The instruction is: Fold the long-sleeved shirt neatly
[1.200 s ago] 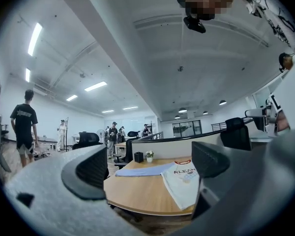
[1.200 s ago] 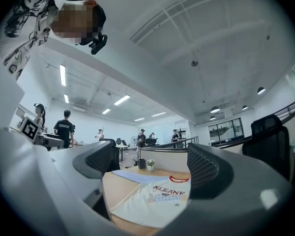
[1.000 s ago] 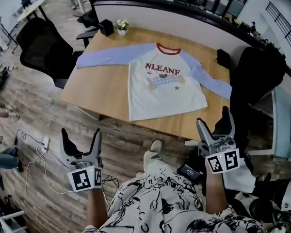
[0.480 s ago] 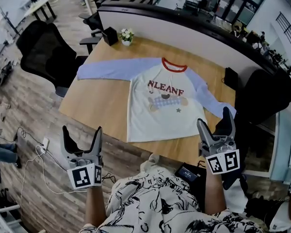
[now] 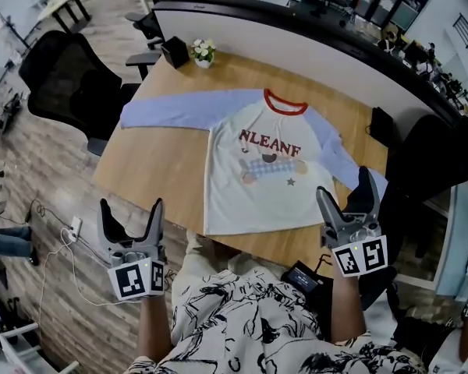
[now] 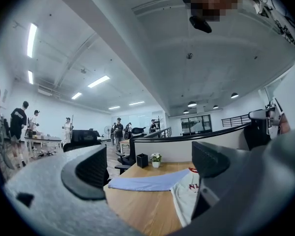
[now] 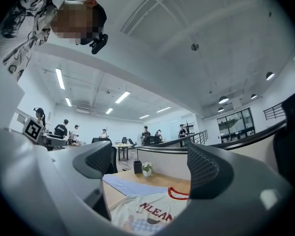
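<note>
One wooden counter (image 5: 160, 162) carries the long-sleeved shirt (image 5: 261, 170), spread flat and face up toward its right side, one sleeve reaching the left edge, while we hold our left gripper (image 5: 131, 209) and right gripper (image 5: 345, 189) by the near edge, fingers spread, empty.

**Shirt on table, grippers at near edge**

Flat on the table (image 5: 152, 162): shirt (image 5: 261, 170), collar toward the far edge, hem just short of the near edge. One sleeve out to the left edge, the other slanting to the right edge. At the far left corner, box (image 5: 174, 51) beside flowerpot (image 5: 203, 51). Left of the table, chair (image 5: 58, 84). Before the near edge, left gripper (image 5: 131, 209) by the left corner, right gripper (image 5: 345, 187) by the right.
</note>
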`<state>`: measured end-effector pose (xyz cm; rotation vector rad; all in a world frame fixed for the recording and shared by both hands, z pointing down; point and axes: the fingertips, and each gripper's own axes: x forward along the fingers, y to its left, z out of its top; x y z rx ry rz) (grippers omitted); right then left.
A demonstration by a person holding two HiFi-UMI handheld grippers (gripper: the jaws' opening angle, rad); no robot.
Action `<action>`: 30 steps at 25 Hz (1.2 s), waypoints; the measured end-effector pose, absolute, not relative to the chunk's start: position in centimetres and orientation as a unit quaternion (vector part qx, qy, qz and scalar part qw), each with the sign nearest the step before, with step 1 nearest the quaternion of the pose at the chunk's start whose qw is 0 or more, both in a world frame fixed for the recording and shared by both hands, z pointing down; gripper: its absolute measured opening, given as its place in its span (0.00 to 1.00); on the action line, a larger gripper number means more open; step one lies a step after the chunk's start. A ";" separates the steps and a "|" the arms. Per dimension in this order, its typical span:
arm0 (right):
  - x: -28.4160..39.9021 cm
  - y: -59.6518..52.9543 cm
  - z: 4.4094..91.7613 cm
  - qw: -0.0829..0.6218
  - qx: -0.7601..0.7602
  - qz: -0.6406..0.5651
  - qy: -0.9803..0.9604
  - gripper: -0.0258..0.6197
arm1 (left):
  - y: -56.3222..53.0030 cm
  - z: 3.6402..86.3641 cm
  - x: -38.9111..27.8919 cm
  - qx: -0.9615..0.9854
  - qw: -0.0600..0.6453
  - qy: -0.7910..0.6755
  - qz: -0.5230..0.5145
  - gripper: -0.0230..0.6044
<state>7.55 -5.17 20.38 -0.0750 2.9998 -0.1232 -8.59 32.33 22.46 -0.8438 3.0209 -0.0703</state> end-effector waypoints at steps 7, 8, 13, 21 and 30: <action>3.7 -4.3 21.3 0.056 -0.044 -0.016 0.997 0.78 | 32.8 23.7 -14.9 -0.275 0.002 0.961 -0.013 0.88; 2.9 -4.1 21.2 0.055 -0.047 -0.012 0.997 0.78 | 32.9 23.8 -16.1 -0.280 0.002 0.960 -0.012 0.88; -2.3 -1.7 20.9 0.045 -0.063 -0.002 0.997 0.78 | 34.9 24.1 -22.2 -0.295 -0.007 0.955 -0.017 0.88; -14.9 4.8 23.0 0.003 -0.007 0.003 1.000 0.78 | 40.8 27.9 -31.1 -0.277 -0.048 0.959 -0.018 0.88; -33.3 13.8 27.8 -0.057 0.134 0.029 0.989 0.78 | 44.7 35.3 -39.4 -0.273 -0.113 0.954 -0.052 0.86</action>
